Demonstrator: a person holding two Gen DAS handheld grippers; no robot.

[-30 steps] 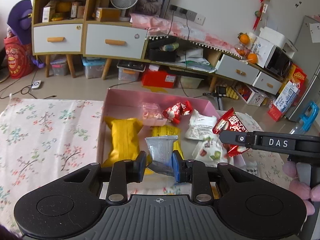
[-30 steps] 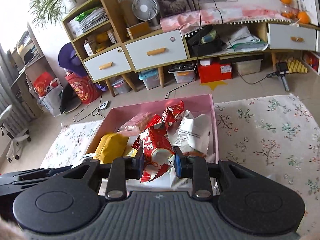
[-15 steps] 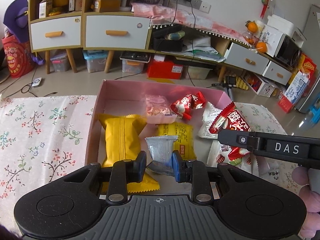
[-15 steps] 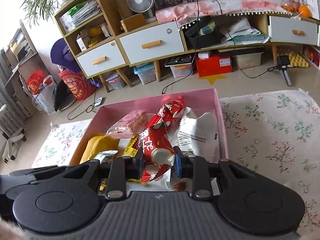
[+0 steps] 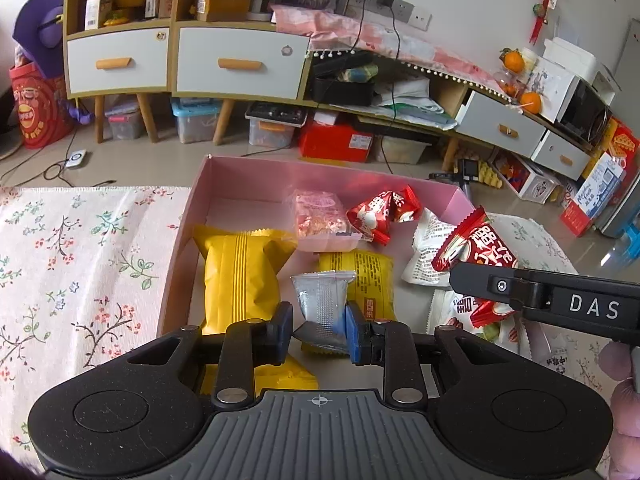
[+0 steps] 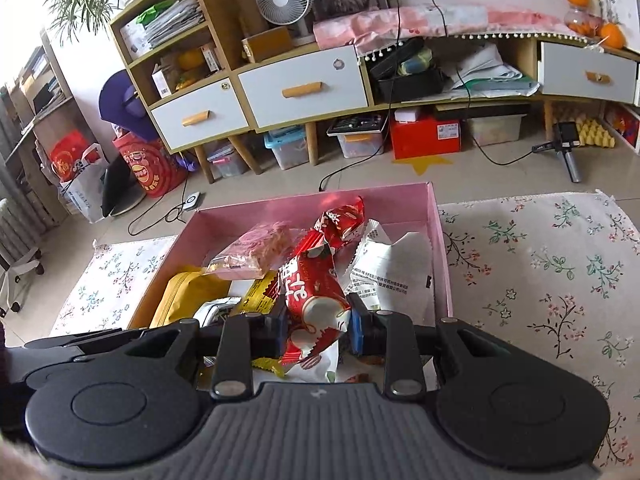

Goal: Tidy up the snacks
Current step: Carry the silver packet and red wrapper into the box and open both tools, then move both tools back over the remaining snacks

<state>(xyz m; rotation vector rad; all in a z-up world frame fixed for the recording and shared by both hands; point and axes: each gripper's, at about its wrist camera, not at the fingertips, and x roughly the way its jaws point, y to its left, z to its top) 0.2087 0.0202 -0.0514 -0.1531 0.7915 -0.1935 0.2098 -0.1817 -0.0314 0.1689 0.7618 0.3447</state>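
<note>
A pink box [image 5: 256, 178] on the floral cloth holds several snack packets. My left gripper [image 5: 319, 326] is shut on a silver foil packet [image 5: 322, 300] and holds it over the box, between a big yellow packet [image 5: 240, 276] and a smaller yellow one [image 5: 368, 276]. My right gripper [image 6: 318, 326] is shut on a red packet [image 6: 316, 300] over the near right part of the box [image 6: 438, 240]. It also shows in the left wrist view [image 5: 478, 250], with the right gripper's arm across it. Deeper in the box lie a pink packet [image 5: 320, 216], another red packet [image 5: 382, 212] and white packets [image 6: 394, 270].
The floral cloth [image 5: 80, 248] spreads left of the box and also right of it [image 6: 552, 276]. Beyond the table edge is floor with cables, storage bins and a low cabinet [image 5: 236, 60] with drawers.
Both grippers have moved forward over the box with their packets still held. The box now looks closer and lower in both views.
</note>
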